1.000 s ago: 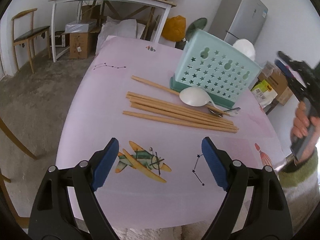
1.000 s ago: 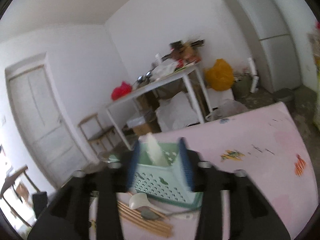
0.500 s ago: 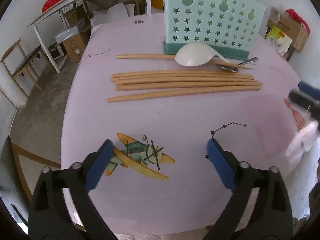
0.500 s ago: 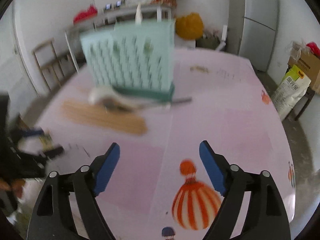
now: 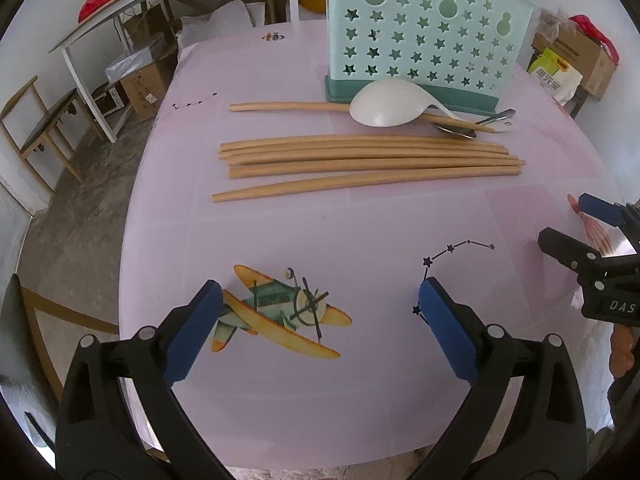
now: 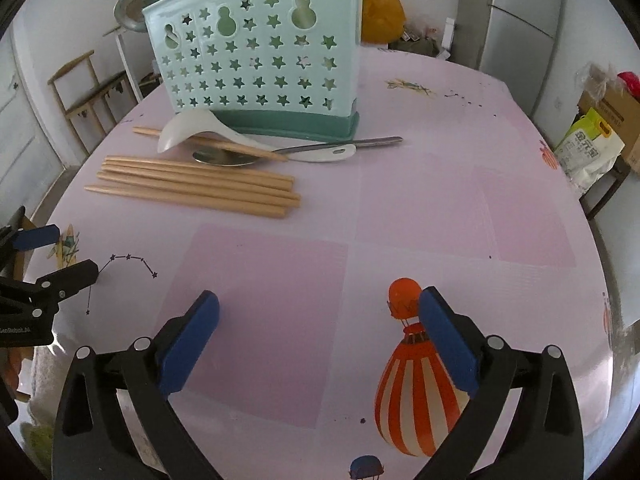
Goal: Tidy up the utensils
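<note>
My left hand-held gripper [image 5: 318,308] hangs wide open and empty over the near surface [image 5: 360,224]; my right hand-held gripper [image 6: 318,312] is just finishing opening, nothing between its pads. The wooden chopsticks [image 5: 368,160] lie in a loose bundle across the middle of the surface, one stray [image 5: 288,107] farther back, just in front of the mint star-punched utensil holder [image 5: 424,40]. They look light, stiff and round, likely to roll, so I would pinch one near its middle. The white plastic ladle [image 6: 188,130] rests across the stray chopstick and a metal spoon [image 6: 224,157]; its smooth bowl seems slippery, so the handle is the better hold.
</note>
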Demonstrator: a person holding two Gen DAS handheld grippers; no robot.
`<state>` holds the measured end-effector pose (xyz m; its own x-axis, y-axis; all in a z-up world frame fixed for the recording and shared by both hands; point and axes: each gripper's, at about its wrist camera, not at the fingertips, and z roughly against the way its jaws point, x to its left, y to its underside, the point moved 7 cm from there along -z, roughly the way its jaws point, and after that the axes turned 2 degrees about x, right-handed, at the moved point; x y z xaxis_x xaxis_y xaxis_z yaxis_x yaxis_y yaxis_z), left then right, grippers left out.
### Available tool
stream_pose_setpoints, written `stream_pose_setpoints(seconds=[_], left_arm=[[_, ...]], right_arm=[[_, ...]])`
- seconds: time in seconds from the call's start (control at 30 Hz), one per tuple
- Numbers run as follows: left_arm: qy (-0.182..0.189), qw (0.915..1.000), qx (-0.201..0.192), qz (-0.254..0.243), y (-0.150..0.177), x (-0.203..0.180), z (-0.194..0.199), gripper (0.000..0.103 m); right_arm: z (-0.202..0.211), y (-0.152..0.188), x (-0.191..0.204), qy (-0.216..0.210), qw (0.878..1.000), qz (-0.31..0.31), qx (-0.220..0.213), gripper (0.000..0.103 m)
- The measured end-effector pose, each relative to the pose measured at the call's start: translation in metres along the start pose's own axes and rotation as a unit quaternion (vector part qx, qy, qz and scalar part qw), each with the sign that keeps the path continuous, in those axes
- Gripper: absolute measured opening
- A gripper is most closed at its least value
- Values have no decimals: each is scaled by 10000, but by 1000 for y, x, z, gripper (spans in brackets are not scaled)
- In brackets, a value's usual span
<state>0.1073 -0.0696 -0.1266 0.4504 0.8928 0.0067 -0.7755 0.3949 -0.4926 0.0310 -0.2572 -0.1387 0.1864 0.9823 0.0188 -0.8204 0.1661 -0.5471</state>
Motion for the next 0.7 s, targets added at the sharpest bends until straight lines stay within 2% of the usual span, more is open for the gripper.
stream_pose_setpoints(seconds=[0.33,0.5,0.57,0.63,0.67,0.7], left_arm=[[43,9999,-125,-68,-1,-1,-1,96],[15,9998,-61,-173,-7,1,-1,96],[105,9996,-233,-129,-12,3,4,94],[359,9974,-600,-145,-24,-1,16,94],[513,9948,-852,-237,-32,-7,25,91],[589,9927,-998,-331,-37,-12,30,82]], right_arm=[[5,5,0,-1,9999,-4,-171,97],[6,4,0,-23,9998,18,-190,97],[6,4,-2,-71,9998,60,-184,97],[7,5,-2,-133,9996,121,-197,97],[8,5,-2,-164,9996,151,-195,97],[8,5,-2,-180,9995,164,-189,97]])
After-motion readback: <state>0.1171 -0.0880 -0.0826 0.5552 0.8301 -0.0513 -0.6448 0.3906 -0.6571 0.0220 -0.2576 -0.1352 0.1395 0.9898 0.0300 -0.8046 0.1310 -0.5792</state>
